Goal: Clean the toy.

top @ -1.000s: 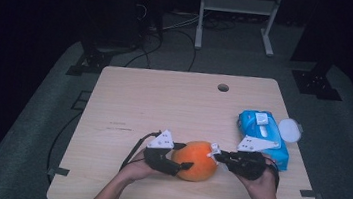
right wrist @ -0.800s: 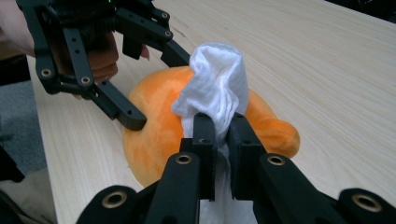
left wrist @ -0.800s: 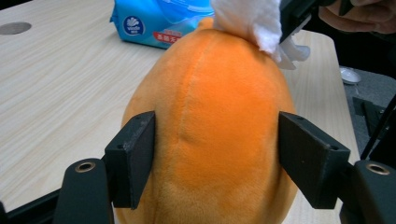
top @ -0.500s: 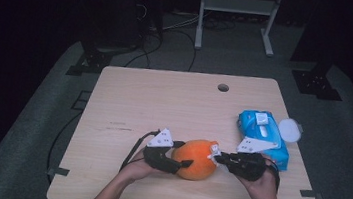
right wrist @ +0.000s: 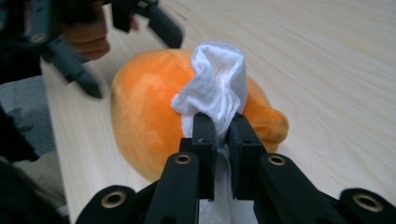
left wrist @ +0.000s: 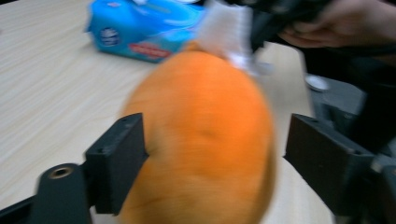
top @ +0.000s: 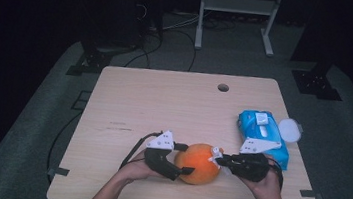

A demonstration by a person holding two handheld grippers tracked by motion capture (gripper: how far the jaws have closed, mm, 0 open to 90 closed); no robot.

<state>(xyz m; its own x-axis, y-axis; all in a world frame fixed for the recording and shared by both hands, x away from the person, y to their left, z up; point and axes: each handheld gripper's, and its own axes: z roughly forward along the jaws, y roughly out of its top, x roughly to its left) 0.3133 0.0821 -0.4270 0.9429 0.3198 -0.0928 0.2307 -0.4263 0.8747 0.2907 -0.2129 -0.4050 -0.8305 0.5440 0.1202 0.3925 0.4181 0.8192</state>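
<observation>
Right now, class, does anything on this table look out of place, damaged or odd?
One oddity: the blue wet-wipe pack has its white round lid flipped open. Otherwise the orange plush toy and white wipe look undamaged.

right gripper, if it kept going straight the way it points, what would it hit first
The orange plush toy. The right gripper, shut on a white tissue, points right at it, and the tissue already seems to rest against it.

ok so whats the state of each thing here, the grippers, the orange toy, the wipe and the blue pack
left gripper: jaws open, either side of the orange plush toy
right gripper: shut on a crumpled white wipe
orange plush toy: lying on the wooden table
white wipe: pinched, pressed on the toy
blue wipes pack: lying flat, lid flipped open
</observation>
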